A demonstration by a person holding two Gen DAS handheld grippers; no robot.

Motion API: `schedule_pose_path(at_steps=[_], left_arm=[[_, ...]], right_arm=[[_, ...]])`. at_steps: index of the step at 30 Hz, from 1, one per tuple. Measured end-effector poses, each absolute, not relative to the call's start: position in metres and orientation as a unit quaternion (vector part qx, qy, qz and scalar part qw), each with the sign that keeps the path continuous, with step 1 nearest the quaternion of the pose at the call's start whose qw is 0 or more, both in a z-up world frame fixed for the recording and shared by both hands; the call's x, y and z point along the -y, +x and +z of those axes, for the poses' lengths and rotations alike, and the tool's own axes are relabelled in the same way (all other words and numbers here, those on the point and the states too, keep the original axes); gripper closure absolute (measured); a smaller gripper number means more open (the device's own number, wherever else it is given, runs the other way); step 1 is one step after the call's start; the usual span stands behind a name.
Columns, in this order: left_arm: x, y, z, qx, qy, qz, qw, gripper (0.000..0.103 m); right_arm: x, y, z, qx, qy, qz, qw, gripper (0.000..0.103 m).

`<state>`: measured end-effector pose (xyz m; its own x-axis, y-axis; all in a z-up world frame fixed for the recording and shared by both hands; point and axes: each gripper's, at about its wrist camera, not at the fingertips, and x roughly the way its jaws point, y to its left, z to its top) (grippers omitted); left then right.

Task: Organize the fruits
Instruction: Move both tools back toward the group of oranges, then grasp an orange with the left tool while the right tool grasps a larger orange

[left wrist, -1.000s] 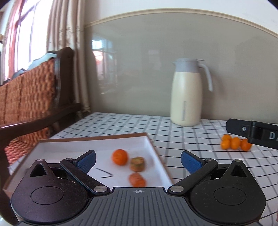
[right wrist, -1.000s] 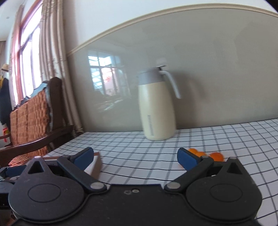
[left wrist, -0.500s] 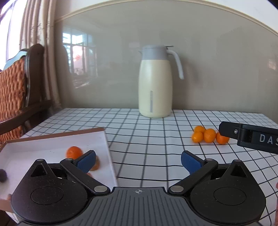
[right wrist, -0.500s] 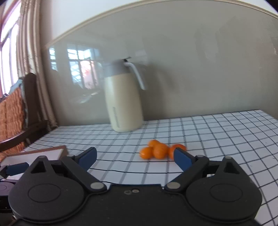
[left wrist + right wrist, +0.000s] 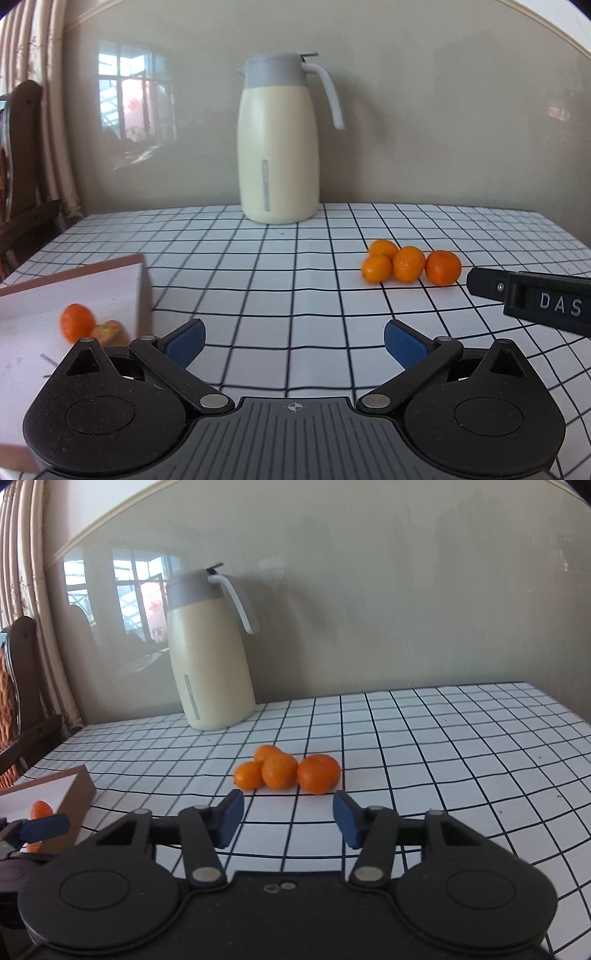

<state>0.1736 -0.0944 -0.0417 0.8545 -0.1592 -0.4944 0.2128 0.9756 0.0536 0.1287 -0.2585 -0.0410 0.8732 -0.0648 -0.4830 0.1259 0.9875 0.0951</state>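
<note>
A cluster of several small oranges lies on the checked tablecloth; it also shows in the right wrist view, just ahead of my right gripper, which is open and empty. My left gripper is open and empty over bare cloth, right of a white tray with a brown rim. The tray holds an orange and a partly hidden greenish-orange fruit. The right gripper's side shows in the left wrist view, near the cluster.
A cream thermos jug with a grey lid stands at the back by the wall; it also shows in the right wrist view. A wooden chair stands off the table's left edge. The tray lies front left.
Both grippers have swung right, away from the tray. The orange cluster now sits straight ahead of the right gripper and closer. The right jaws have narrowed somewhat.
</note>
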Motion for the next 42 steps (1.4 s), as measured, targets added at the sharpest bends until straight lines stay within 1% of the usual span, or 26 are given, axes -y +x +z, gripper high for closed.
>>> schedule_pose_path(at_steps=[1, 2, 6, 9, 12, 17, 21, 24, 28, 30, 33, 36, 39, 42], left_arm=[[0.098, 0.177, -0.043, -0.254, 0.057, -0.1, 0.96, 0.009], [0.102, 0.182, -0.045, -0.259, 0.06, -0.103, 0.958, 0.011], [0.111, 0.199, -0.051, -0.27, 0.06, -0.107, 0.955, 0.011], [0.117, 0.21, -0.053, -0.274, 0.057, -0.115, 0.953, 0.014], [0.124, 0.221, -0.054, -0.278, 0.055, -0.123, 0.951, 0.015], [0.138, 0.236, -0.058, -0.286, 0.059, -0.14, 0.946, 0.025], [0.145, 0.245, -0.059, -0.291, 0.058, -0.15, 0.943, 0.027], [0.15, 0.253, -0.061, -0.296, 0.06, -0.156, 0.94, 0.03], [0.154, 0.262, -0.062, -0.298, 0.061, -0.16, 0.939, 0.031], [0.157, 0.267, -0.064, -0.299, 0.06, -0.161, 0.938, 0.033], [0.164, 0.274, -0.067, -0.303, 0.064, -0.166, 0.936, 0.038], [0.174, 0.279, -0.07, -0.299, 0.075, -0.171, 0.936, 0.04], [0.178, 0.285, -0.071, -0.301, 0.079, -0.176, 0.934, 0.041], [0.181, 0.29, -0.072, -0.302, 0.078, -0.179, 0.933, 0.045]], right_arm=[[0.26, 0.131, -0.043, -0.249, 0.064, -0.049, 0.965, 0.061], [0.261, 0.135, -0.044, -0.253, 0.065, -0.051, 0.964, 0.061], [0.266, 0.149, -0.048, -0.262, 0.067, -0.055, 0.961, 0.062], [0.27, 0.158, -0.051, -0.268, 0.073, -0.057, 0.959, 0.064], [0.275, 0.168, -0.054, -0.277, 0.077, -0.06, 0.956, 0.064], [0.282, 0.18, -0.059, -0.286, 0.085, -0.065, 0.952, 0.064], [0.285, 0.191, -0.061, -0.291, 0.083, -0.067, 0.951, 0.064], [0.287, 0.198, -0.064, -0.294, 0.084, -0.067, 0.95, 0.064], [0.29, 0.205, -0.065, -0.296, 0.086, -0.068, 0.949, 0.064], [0.291, 0.209, -0.066, -0.298, 0.087, -0.068, 0.948, 0.064], [0.294, 0.214, -0.067, -0.299, 0.091, -0.068, 0.948, 0.064], [0.297, 0.217, -0.067, -0.299, 0.094, -0.068, 0.947, 0.065], [0.299, 0.22, -0.067, -0.3, 0.102, -0.066, 0.946, 0.068], [0.3, 0.222, -0.068, -0.297, 0.108, -0.068, 0.946, 0.069]])
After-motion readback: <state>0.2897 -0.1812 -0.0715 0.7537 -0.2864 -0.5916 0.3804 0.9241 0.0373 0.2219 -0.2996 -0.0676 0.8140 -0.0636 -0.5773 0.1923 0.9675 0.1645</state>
